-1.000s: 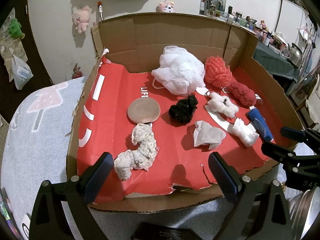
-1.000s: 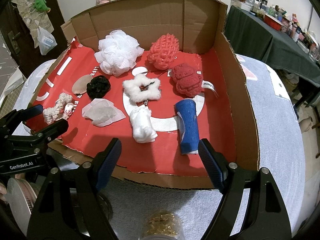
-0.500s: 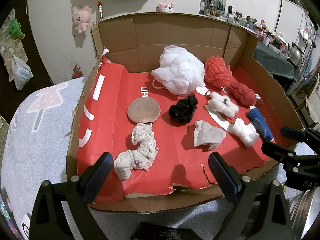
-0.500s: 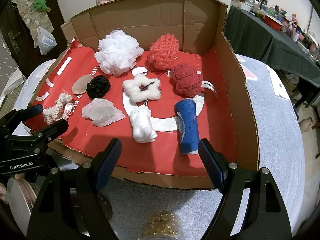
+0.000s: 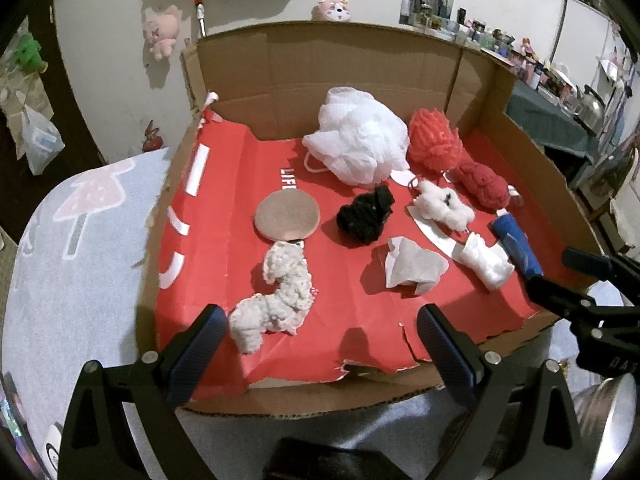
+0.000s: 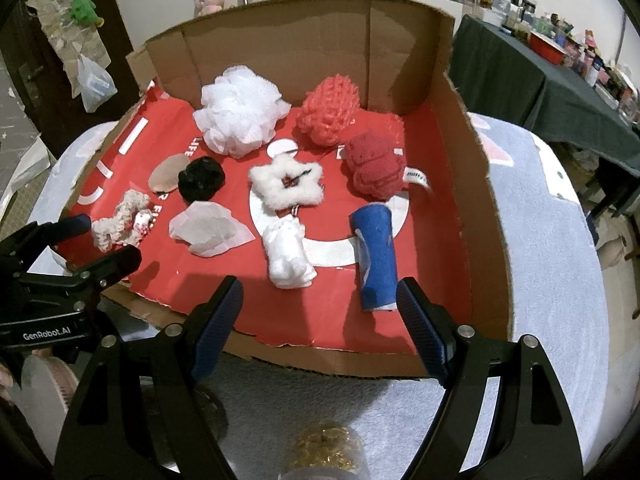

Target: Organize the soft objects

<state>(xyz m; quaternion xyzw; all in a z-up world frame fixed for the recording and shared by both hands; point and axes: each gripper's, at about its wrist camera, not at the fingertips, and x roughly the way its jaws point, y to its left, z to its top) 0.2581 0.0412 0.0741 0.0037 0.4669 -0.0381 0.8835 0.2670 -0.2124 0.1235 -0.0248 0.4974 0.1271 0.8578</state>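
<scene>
Several soft objects lie on the red liner of a cardboard box (image 5: 344,68): a white mesh pouf (image 5: 358,142), a coral pouf (image 6: 330,110), a dark red knit piece (image 6: 374,170), a white fluffy star (image 6: 286,184), a black scrunchie (image 5: 366,216), a tan round pad (image 5: 288,216), a cream knit scrunchie (image 5: 278,292), a white tissue wad (image 6: 208,230), a white cloth roll (image 6: 288,258) and a blue roll (image 6: 376,258). My left gripper (image 5: 320,332) hovers open at the box's front edge beside the cream scrunchie. My right gripper (image 6: 320,304) is open near the blue roll, holding nothing.
The box (image 6: 468,184) rests on a pale grey patterned cloth (image 5: 68,240). Its back and right walls stand up; the front edge is low and torn. A dark-covered table (image 6: 532,80) with clutter stands at the right. Plush toys hang on the wall (image 5: 164,32).
</scene>
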